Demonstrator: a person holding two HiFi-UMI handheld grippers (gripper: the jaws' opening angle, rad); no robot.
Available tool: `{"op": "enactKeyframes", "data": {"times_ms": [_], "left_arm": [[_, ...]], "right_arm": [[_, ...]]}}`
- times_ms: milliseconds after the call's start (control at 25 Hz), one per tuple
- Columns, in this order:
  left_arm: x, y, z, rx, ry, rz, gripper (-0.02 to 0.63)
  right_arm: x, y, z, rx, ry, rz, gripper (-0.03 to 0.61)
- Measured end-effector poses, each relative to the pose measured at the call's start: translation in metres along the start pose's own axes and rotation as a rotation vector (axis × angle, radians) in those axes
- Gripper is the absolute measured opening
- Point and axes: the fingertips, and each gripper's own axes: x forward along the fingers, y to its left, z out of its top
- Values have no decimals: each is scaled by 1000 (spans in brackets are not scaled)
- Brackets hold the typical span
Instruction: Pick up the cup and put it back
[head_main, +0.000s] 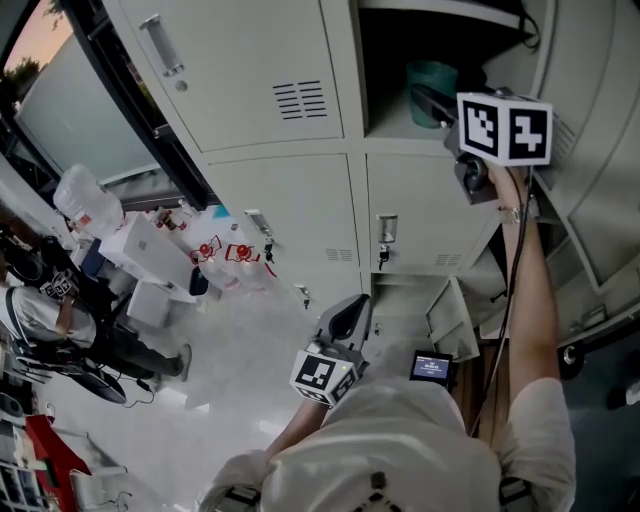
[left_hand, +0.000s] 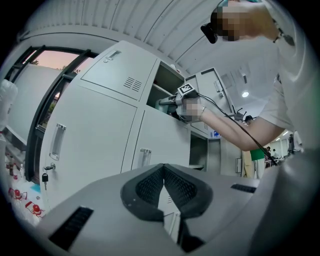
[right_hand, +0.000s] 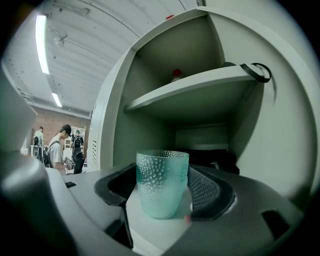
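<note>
The cup (right_hand: 162, 187) is a teal, dimpled, see-through tumbler. It stands upright on the pale floor of an open locker compartment (right_hand: 150, 235). My right gripper (right_hand: 163, 176) is raised into that compartment, and its two dark pads press against the cup's sides, shut on it. From the head view, the cup (head_main: 430, 82) shows just inside the dark opening with the right gripper (head_main: 440, 108) reaching in. My left gripper (head_main: 348, 318) hangs low by the person's waist; its pads (left_hand: 150, 187) meet in a closed V with nothing between them.
A shelf (right_hand: 200, 87) with a black strap (right_hand: 256, 71) spans the compartment above the cup. Grey locker doors (head_main: 290, 210) fill the wall, and a lower door (head_main: 448, 318) stands open. Boxes and bottles (head_main: 215, 250) sit on the floor at left, near people (head_main: 60, 310).
</note>
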Motion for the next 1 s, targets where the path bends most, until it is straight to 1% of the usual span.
{"op": "enactKeyframes", "data": {"times_ms": [240, 400, 520, 560, 600, 640, 680, 800, 1000], "left_arm": [[1, 0, -1, -4, 2, -8, 9], [1, 4, 0, -5, 6, -1, 8], [1, 4, 0, -7, 7, -3, 9], [1, 3, 1, -7, 6, -6, 8], [2, 3, 1, -5, 5, -9, 9], [2, 2, 1, -5, 5, -12, 9], [2, 1, 1, -5, 5, -15, 9], [1, -1, 0, -7, 10, -25, 9], [3, -5, 1, 7, 8, -42, 8]], "right_arm": [[-7, 4, 2, 23, -2, 27, 314], [-27, 14, 13, -8, -50, 24, 314], [-53, 28, 19, -52, -136, 15, 313], [-63, 33, 18, -64, -172, 13, 299], [-72, 39, 16, -78, -207, 8, 226], [-81, 44, 11, -93, -238, -2, 139], [-89, 49, 5, -107, -260, -14, 69], [-107, 62, -28, -115, -270, -18, 28], [-131, 75, -113, -48, -199, 4, 25]]}}
